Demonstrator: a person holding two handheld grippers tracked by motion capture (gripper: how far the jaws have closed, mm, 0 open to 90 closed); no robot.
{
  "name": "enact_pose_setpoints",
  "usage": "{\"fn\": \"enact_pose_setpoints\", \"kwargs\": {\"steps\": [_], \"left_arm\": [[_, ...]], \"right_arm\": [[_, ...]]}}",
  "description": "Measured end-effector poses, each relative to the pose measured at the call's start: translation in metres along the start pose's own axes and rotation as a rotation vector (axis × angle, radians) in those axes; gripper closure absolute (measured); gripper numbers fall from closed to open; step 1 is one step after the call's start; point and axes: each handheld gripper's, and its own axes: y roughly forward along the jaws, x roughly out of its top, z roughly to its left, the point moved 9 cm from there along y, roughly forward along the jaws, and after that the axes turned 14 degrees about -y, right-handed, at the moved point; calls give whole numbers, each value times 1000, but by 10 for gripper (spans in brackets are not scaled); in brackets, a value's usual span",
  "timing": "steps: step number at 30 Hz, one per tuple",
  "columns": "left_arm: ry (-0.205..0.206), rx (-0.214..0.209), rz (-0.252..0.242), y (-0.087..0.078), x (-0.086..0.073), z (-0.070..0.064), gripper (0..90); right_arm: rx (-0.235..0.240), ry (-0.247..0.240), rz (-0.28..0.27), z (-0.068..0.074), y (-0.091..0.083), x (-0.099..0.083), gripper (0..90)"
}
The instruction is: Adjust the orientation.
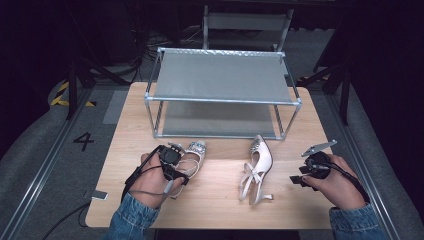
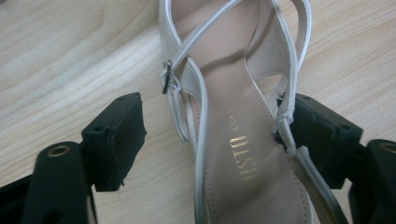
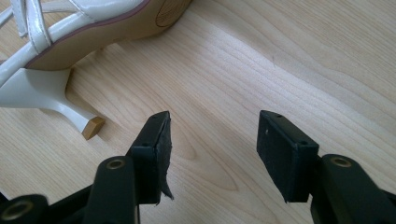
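Two white strappy heeled sandals lie on the wooden table point(image 1: 215, 202). The left sandal point(image 1: 194, 154) stands upright with its jewelled toe toward the rack. My left gripper point(image 1: 181, 164) is over its heel end. In the left gripper view the left gripper point(image 2: 215, 126) is open and straddles the sandal's insole point(image 2: 233, 140); the right jaw touches the back strap and the left jaw stands clear. The right sandal point(image 1: 257, 167) lies on its side. My right gripper point(image 1: 299, 177) is to its right. It point(image 3: 217, 128) is open over bare wood, and the sandal's heel point(image 3: 46, 93) is at upper left.
A two-shelf metal rack point(image 1: 222, 101) with grey shelves stands across the table's far half. A small flat device point(image 1: 98, 195) lies at the table's front left edge. A chair point(image 1: 247, 22) stands behind the rack. Bare wood lies between the sandals.
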Motion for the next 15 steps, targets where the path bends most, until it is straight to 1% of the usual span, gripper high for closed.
{"fn": "enact_pose_setpoints", "kwargs": {"steps": [2, 4, 5, 6, 8, 9, 10, 14, 15], "left_arm": [[0, -56, 50, 10, -4, -5, 215], [4, -52, 91, 20, -8, -4, 215], [3, -62, 117, 24, -10, -4, 240], [8, -67, 114, 28, -9, -3, 242], [-19, -96, 112, 32, -9, -3, 264], [-48, -114, 98, 33, -8, -4, 274], [-74, -120, 92, 33, -7, -4, 287], [-85, -115, 99, 32, -6, -2, 304], [-87, -119, 108, 32, -6, -2, 309]], "right_arm": [[1, -4, -1, 1, 1, 1, 454], [6, -5, -3, 2, 1, 1, 452], [5, -6, -3, 2, 2, 2, 452], [3, -10, -3, 1, 1, 1, 451], [1, -5, -4, 1, 2, 2, 451], [0, -5, -3, 1, 2, 1, 451], [1, -4, -3, 0, 2, 1, 451], [4, -3, 0, 1, 3, 1, 450], [5, -2, 0, 1, 3, 1, 450]]}}
